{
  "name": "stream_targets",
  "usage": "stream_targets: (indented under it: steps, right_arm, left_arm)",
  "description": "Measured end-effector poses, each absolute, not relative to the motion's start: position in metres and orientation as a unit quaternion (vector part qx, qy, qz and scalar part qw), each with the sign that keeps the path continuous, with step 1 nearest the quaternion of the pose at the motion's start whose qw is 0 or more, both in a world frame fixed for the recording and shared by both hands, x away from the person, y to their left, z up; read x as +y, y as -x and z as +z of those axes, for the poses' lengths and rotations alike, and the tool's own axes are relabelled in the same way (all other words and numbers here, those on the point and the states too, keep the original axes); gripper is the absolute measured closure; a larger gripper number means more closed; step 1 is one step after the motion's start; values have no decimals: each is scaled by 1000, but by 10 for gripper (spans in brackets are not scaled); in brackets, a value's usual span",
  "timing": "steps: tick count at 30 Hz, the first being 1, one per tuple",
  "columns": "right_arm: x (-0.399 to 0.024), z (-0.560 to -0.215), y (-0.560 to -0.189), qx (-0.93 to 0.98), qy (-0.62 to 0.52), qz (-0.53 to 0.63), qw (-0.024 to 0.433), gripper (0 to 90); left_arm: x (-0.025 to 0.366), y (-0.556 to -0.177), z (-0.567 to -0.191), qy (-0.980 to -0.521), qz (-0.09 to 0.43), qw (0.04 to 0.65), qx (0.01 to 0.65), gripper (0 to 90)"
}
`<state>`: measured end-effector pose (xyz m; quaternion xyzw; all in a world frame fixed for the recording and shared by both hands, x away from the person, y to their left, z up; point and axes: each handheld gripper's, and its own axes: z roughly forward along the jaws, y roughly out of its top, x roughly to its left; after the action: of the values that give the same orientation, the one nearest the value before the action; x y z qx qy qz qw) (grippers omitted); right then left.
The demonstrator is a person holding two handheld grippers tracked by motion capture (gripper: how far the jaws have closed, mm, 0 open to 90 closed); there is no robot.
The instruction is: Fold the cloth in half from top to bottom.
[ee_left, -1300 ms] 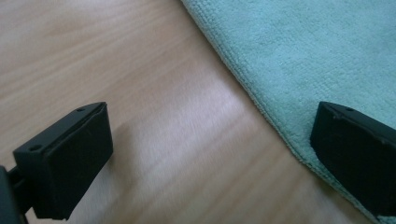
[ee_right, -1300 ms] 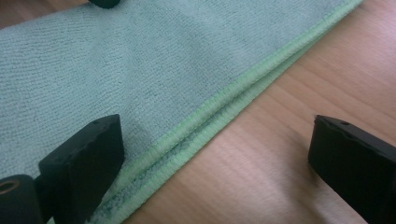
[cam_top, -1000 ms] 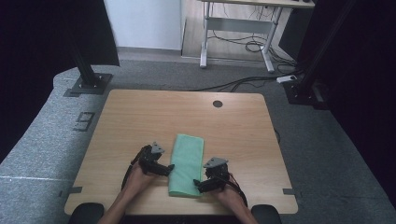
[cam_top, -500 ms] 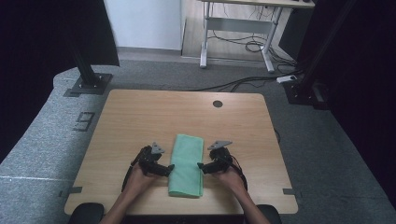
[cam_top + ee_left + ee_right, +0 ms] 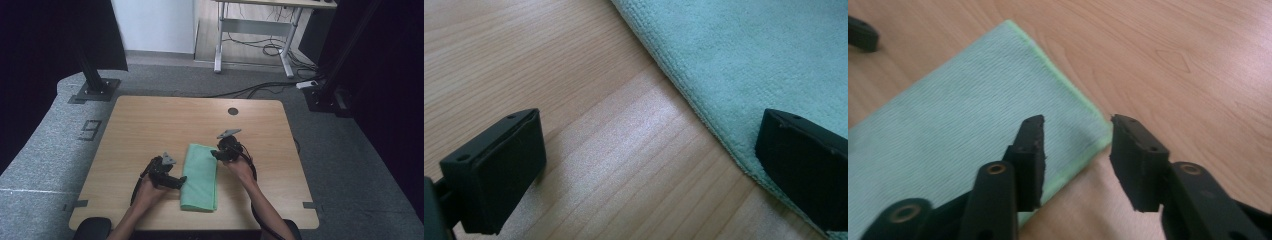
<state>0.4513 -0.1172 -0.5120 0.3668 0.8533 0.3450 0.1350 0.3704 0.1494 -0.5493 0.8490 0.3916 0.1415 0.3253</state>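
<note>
Green cloth (image 5: 200, 176), folded, flat on wooden table (image 5: 150, 125), near front edge | right gripper (image 5: 1077, 150): over cloth's far right corner, jaws just closing, partly apart, pinching nothing | left gripper (image 5: 649, 165): jaws spread, straddling cloth's left edge

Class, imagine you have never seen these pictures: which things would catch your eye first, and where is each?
First, the folded green cloth lying near the front edge of the wooden table. Next, the two black grippers flanking it: the left gripper at the cloth's left edge, jaws wide, and the right gripper at its far right corner, jaws just closing over that corner without yet pinching it.
</note>
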Motion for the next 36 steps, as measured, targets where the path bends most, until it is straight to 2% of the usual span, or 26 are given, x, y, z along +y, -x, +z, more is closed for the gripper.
stream_targets:
  steps: [4, 9, 14, 17, 18, 21, 25, 29, 36]
  right_arm:
    - [-114, -517, -463, 858, -368, 333, 136, 624]
    - [-110, -524, -473, 861, -367, 325, 133, 557]
    - [-107, -534, -482, 867, -364, 313, 133, 446]
    - [-110, -537, -485, 861, -372, 323, 123, 430]
    - [-112, -538, -485, 860, -371, 328, 122, 443]
    - [-111, -537, -481, 864, -357, 339, 107, 645]
    - [-108, -536, -480, 864, -358, 343, 83, 814]
    - [-105, -535, -478, 859, -374, 339, 82, 847]
    - [-102, -531, -475, 867, -363, 326, 99, 850]
  left_arm:
    - [149, -370, -549, -849, 142, 326, 392, 1]
    - [149, -370, -549, -849, 141, 325, 392, 0]
    - [149, -370, -549, -849, 142, 326, 392, 0]
    - [149, -370, -549, -849, 141, 326, 392, 0]
    - [149, -371, -549, -849, 141, 326, 392, 0]
    - [149, -370, -549, -849, 141, 326, 392, 0]
    - [149, -370, -549, -849, 141, 325, 392, 0]
    - [150, -371, -549, -849, 140, 326, 392, 2]
    - [143, -373, -541, -844, 146, 340, 389, 12]
